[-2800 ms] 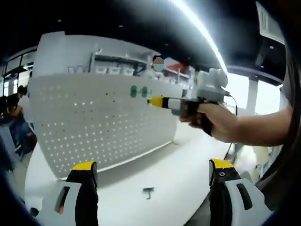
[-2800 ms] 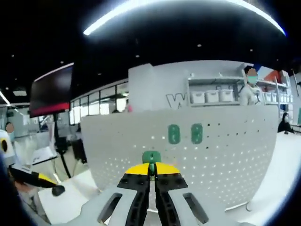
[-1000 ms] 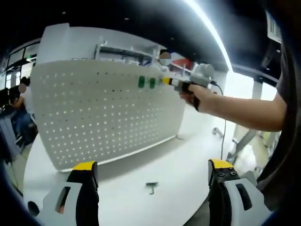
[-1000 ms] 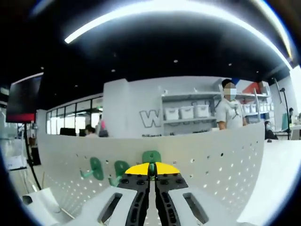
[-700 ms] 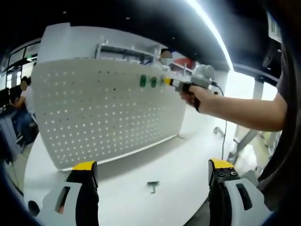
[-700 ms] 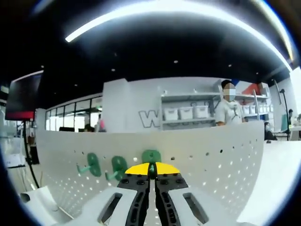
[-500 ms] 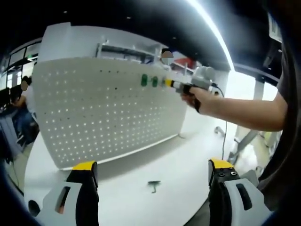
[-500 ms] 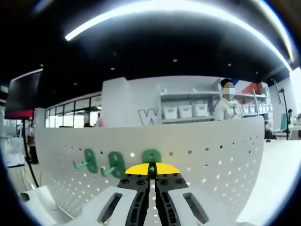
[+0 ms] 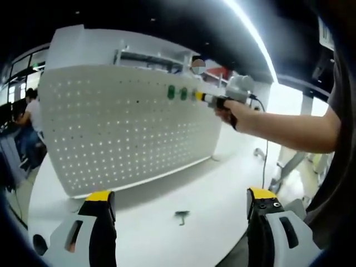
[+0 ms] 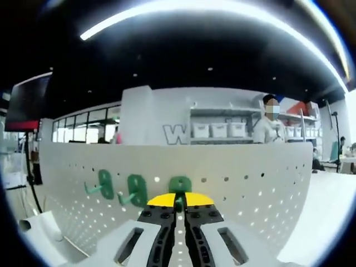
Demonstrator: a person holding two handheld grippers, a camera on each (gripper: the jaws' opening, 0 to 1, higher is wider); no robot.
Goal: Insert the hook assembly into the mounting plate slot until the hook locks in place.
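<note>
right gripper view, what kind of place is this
Likely an open workshop or lab: a white pegboard with green hooks stands on a table, and storage bins line wall shelves behind.

The perforated mounting plate looks matt white, the green hooks smooth plastic.

One big letter "W" can be read. It is light-coloured and stands on the grey-white wall far behind the white board with holes, just left of the shelf with white boxes. More letters may come after it, but the shelf hides them. A sheet with dark lines hangs high up in the left gripper view; its marks are too blurry to read. No other words or numbers can be read.
</note>
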